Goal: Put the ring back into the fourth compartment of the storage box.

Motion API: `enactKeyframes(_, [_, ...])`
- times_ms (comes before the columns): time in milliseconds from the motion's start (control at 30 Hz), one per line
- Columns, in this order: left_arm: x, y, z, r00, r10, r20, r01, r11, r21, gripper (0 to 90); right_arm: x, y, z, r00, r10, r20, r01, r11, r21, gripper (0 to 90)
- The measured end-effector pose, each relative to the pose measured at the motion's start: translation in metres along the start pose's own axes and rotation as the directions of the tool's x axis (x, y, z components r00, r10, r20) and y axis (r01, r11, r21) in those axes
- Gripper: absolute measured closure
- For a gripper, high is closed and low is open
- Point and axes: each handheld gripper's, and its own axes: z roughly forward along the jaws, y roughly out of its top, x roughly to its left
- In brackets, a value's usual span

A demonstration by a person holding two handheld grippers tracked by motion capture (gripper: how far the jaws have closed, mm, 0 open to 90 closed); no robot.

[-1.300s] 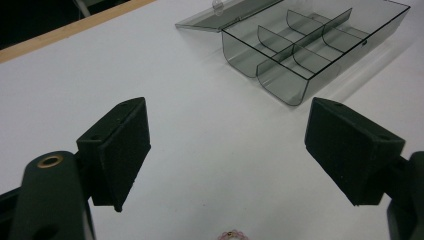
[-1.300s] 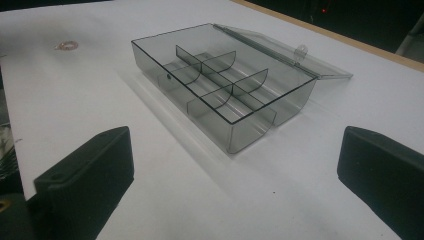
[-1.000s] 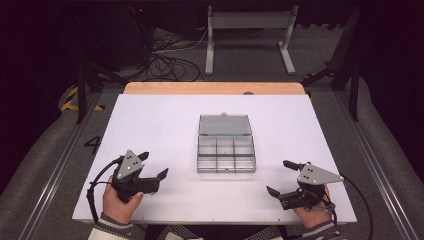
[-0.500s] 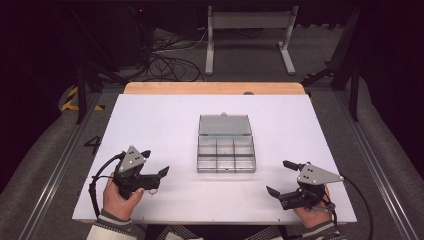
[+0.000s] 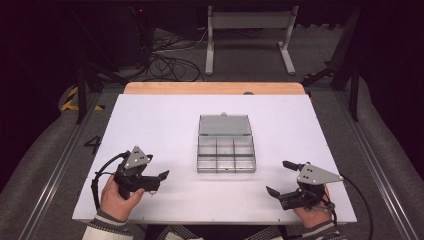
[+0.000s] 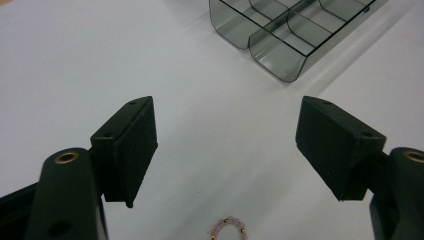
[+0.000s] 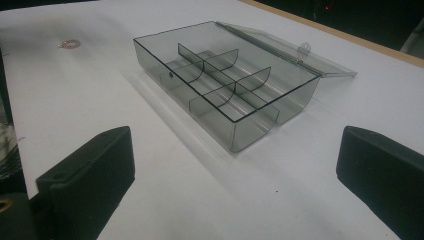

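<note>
- High view: the fingers of the left gripper (image 5: pixel 152 181) stand apart, empty, low over the near-left part of the white desk (image 5: pixel 150 125); the right gripper (image 5: pixel 286 177), near the front-right edge, also has its fingers spread wide with nothing between them. A clear compartment box (image 5: pixel 226 149) lies at mid-desk between the two, its lid (image 5: pixel 223 124) folded flat behind it, well apart from both grippers.
- Left gripper view: the two black fingers (image 6: pixel 131 145) are wide open over bare desk. A small pink bead ring (image 6: pixel 227 229) with gold-coloured beads lies on the desk just below and between them, touching neither. A corner of the compartment box (image 6: pixel 280 40) shows farther ahead, toward the top right.
- Right gripper view: the fingers (image 7: pixel 95 172) gape wide, holding nothing, with the open compartment box (image 7: pixel 225 85) ahead of them, dividers visible. The bead ring (image 7: pixel 69 44) lies far off on the desk beyond the box's corner.
</note>
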Motion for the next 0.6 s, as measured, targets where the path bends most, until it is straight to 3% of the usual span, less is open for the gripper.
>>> enactKeyframes(200, [-0.003,0.0,0.004,0.9996,0.026,-0.013,-0.026,0.998,0.058,26.2,0.0,0.0,0.0,1.0,-0.001,-0.002,0.001,1.0,0.0,2.7])
enactKeyframes(467, [0.001,-0.001,0.007,0.9997,0.024,-0.003,-0.023,0.9929,0.117,31.1,0.0,0.0,0.0,1.0,-0.001,-0.006,0.001,1.0,0.002,2.8])
enactKeyframes(600, [0.005,-0.004,0.012,0.9998,0.017,-0.014,-0.014,0.9863,0.165,35.8,0.0,0.0,0.001,1.0,0.002,-0.009,-0.002,1.0,0.001,2.9])
